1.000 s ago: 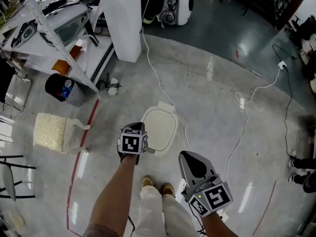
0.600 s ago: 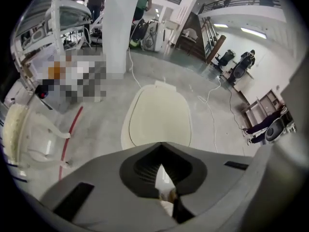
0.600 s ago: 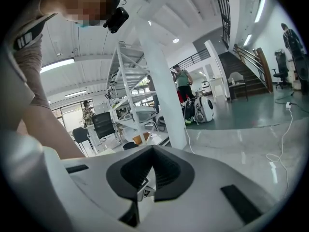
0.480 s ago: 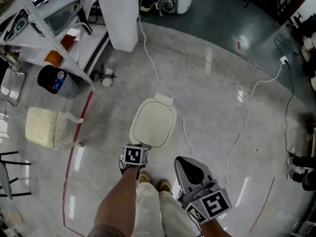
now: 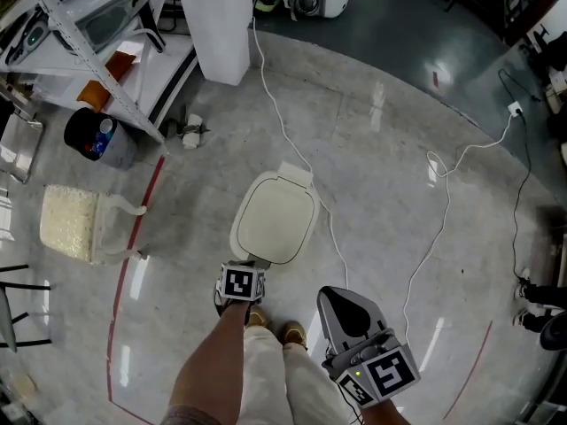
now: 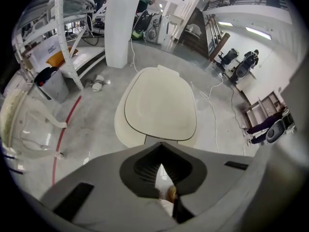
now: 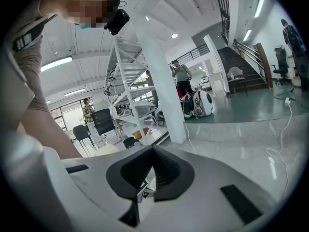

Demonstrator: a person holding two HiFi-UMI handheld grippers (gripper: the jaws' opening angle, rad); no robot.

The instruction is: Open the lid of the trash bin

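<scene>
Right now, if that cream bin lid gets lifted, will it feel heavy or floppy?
Probably light: the lid looks like thin plastic. Likely stiff, since it lies flat. It should swing on its far-edge hinge tab.

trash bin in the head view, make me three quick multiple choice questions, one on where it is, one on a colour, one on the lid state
1. Where does the cream plastic trash bin stand?
A. on the white shelf rack
B. on the grey floor, just ahead of the person's shoes
C. on a table

2. What colour is the painted line on the floor to the left of the bin?
A. blue
B. yellow
C. red

3. How is the bin's rounded lid?
A. shut, lying flat on the bin
B. swung fully upright
C. off, lying on the floor

Key: 1 B, the head view shows the bin on the floor right in front of the shoes. 2 C, the line is plainly red. 3 A, the left gripper view shows the lid flat on the bin's rim.
</scene>
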